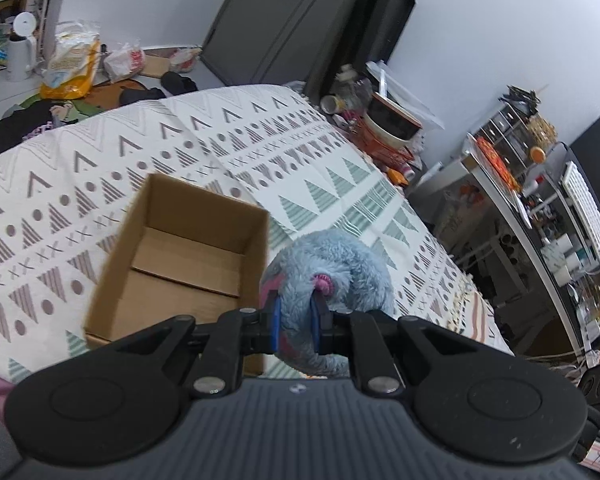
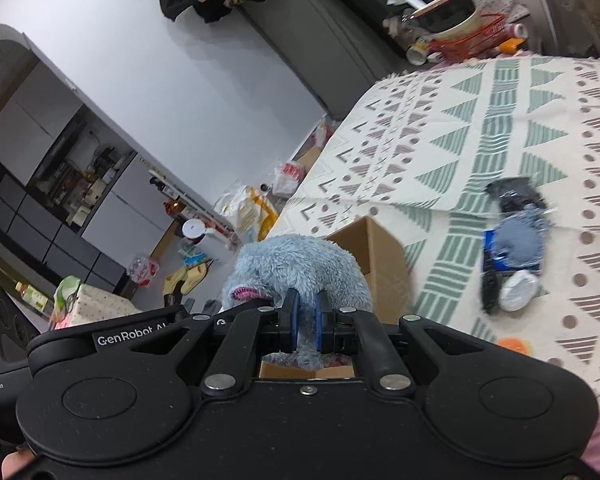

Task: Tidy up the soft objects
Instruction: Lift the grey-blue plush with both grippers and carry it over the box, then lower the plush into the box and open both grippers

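Both hands are clamping one toy here! The left hand-held gripper (image 1: 296,320) is pinching the blue plush toy (image 1: 335,264) low in the frame's centre, just right of the open cardboard box (image 1: 188,256) sitting on the patterned bedspread (image 1: 100,168). The right hand-held gripper (image 2: 305,322) is squeezing the same plush toy (image 2: 300,264), box (image 2: 379,252) right behind it.

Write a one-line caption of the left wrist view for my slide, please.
Left gripper shut on a blue plush toy beside an open cardboard box on a patterned bedspread.
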`<move>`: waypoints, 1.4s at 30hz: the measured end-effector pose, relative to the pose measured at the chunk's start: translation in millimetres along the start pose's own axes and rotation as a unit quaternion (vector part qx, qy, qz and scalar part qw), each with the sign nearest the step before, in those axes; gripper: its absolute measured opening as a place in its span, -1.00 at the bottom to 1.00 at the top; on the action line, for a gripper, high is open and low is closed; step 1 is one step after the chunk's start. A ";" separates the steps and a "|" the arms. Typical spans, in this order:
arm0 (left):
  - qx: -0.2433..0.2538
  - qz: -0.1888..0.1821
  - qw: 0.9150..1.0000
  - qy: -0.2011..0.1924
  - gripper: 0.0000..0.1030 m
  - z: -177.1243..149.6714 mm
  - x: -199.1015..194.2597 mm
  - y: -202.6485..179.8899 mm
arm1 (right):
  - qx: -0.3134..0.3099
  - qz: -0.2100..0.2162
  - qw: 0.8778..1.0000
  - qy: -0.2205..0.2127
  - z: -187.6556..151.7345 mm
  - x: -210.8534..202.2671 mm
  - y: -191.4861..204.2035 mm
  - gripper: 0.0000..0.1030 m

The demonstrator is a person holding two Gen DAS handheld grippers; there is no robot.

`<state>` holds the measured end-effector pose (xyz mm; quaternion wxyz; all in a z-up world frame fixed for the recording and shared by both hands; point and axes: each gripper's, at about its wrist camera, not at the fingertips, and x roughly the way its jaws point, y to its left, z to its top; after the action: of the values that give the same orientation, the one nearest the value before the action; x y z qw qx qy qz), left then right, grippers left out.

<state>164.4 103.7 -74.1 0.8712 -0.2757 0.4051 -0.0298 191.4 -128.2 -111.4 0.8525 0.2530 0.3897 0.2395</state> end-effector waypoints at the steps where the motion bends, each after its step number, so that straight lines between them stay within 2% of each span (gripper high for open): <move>1: -0.004 0.002 1.000 -0.001 -0.73 1.8 -0.8 5.0 | 0.000 0.002 1.000 0.004 -1.2 4.3 2.8 -0.84; 9: -0.029 0.025 0.999 0.003 -0.73 10.1 2.0 45.6 | -0.002 0.008 0.999 0.037 -12.0 42.4 15.1 -0.84; 22: -0.056 0.059 0.996 0.041 -0.73 15.2 35.0 90.9 | 0.017 -0.005 0.996 0.082 -27.7 85.4 12.2 -0.84; 31: -0.057 0.079 0.993 0.066 -0.73 12.3 54.7 99.9 | 0.026 -0.018 0.994 0.102 -35.6 98.1 5.9 -0.83; 35: -0.054 0.095 0.991 0.071 -0.71 11.5 58.9 100.2 | 0.034 -0.020 0.992 0.122 -39.7 107.1 3.4 -0.67; 37: -0.047 0.106 0.990 0.074 -0.65 10.2 59.9 98.8 | 0.032 -0.014 0.991 0.127 -41.5 106.8 3.3 -0.67; 40: -0.053 0.110 0.988 0.090 -0.64 8.5 61.6 98.5 | 0.032 -0.009 0.991 0.129 -41.9 101.2 4.4 -0.67; 42: -0.054 0.117 0.988 0.087 -0.64 7.8 58.5 96.4 | 0.029 -0.008 0.992 0.125 -40.2 93.3 5.0 -0.64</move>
<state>192.7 172.7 -159.0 0.8139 -0.2690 0.5102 0.0703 213.0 -58.1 -181.9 0.7909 0.2428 0.5023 0.2514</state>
